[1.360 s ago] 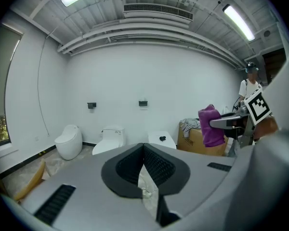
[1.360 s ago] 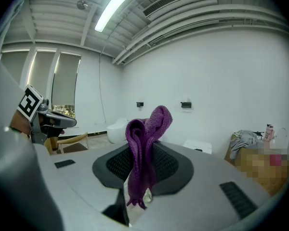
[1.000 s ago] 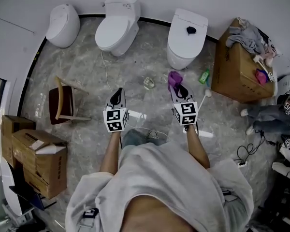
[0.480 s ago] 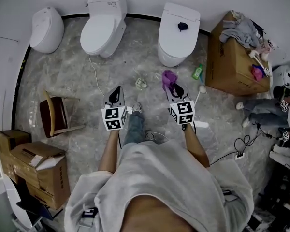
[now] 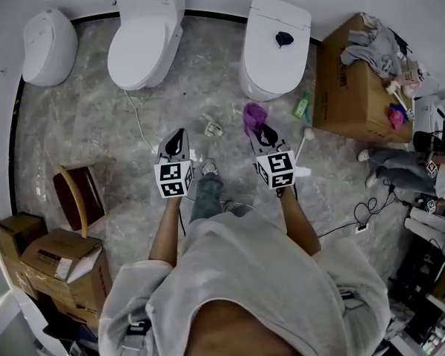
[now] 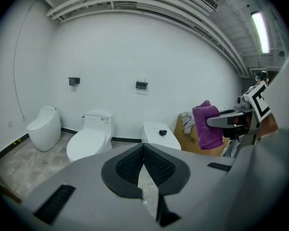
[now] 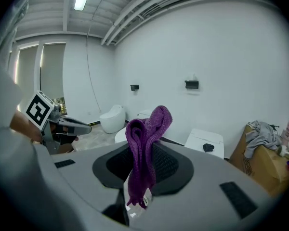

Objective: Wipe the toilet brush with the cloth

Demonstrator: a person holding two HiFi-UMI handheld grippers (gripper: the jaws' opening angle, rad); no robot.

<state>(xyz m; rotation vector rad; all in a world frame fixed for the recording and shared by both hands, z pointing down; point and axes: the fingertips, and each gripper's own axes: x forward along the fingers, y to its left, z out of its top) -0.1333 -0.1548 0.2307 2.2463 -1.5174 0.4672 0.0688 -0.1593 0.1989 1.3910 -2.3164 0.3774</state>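
Centre frame: left tool (image 5: 179, 136) shut and empty, right tool (image 5: 262, 132) clamping a purple cloth (image 5: 254, 115), which, loosely bunched, may slip before reaching the toilet brush (image 5: 303, 144).

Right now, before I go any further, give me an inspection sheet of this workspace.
Surface: grey marbled floor; no table in use.
Job's things: purple cloth hangs from the right gripper; white toilet brush lies on the floor just right of it, untouched.
Clutter: green bottle, small clear item, wooden chair, cardboard boxes, clothes-topped box.
Grippers: left gripper shut, empty; right gripper shut on the cloth.
Cables: white cord on the floor by the middle toilet; black leads at a power strip.
Surroundings: three toilets along a white wall; a person's legs at right.
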